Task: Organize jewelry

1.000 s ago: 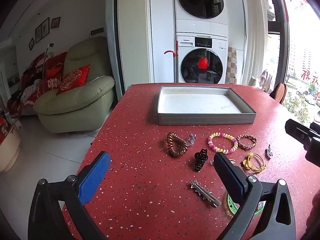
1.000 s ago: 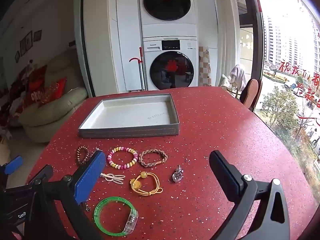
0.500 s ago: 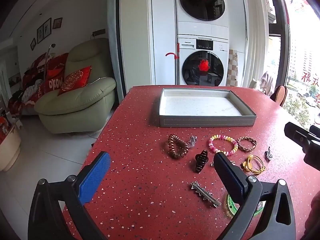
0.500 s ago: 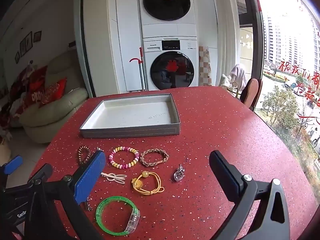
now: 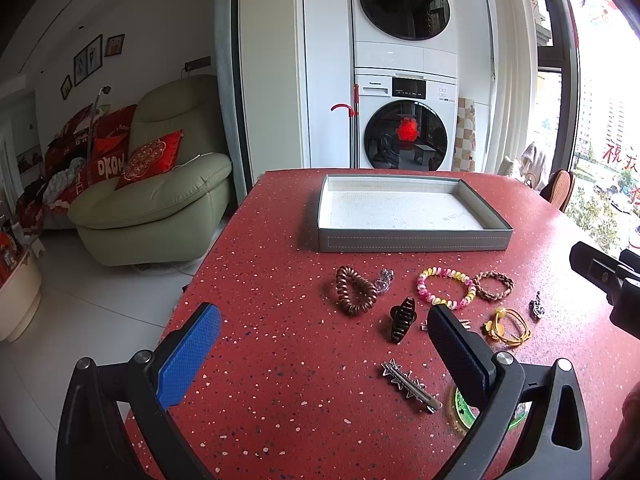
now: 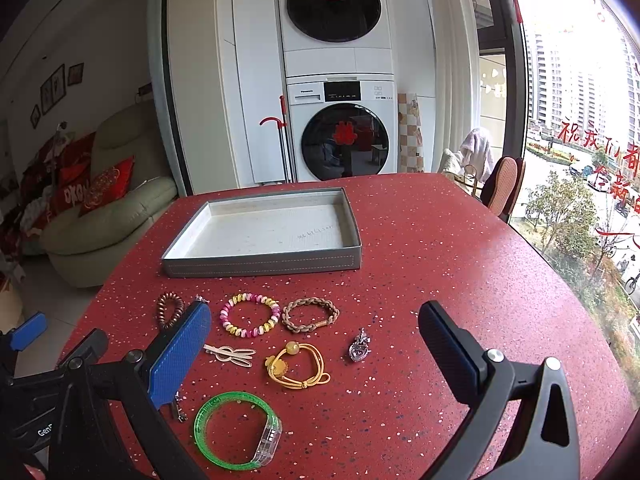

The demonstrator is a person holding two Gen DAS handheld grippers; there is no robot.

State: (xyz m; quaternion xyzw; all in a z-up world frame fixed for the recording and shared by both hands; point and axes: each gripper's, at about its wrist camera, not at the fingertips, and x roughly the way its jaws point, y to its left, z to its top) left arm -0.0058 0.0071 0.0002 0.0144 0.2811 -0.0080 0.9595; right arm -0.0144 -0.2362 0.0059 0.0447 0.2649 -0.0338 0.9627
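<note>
A grey tray (image 5: 412, 239) (image 6: 264, 265) with a white, bare floor stands at the far middle of the red table. In front of it lie a brown coil hair tie (image 5: 354, 290), a pink-yellow bead bracelet (image 6: 250, 315), a braided bracelet (image 6: 310, 315), a yellow hair tie (image 6: 298, 366), a silver pendant (image 6: 359, 346), a dark claw clip (image 5: 402, 319), a spiked silver clip (image 5: 410, 386) and a green bangle (image 6: 238, 428). My left gripper (image 5: 324, 344) is open and empty above the near table. My right gripper (image 6: 316, 340) is open and empty above the jewelry.
The red speckled table (image 6: 460, 264) ends at the left over white floor. A green armchair (image 5: 156, 200) stands to the left. Stacked washing machines (image 6: 340, 80) are behind. A window is on the right.
Both grippers have drifted slightly; the tray and jewelry sit a little lower in both views. Nothing on the table has moved.
</note>
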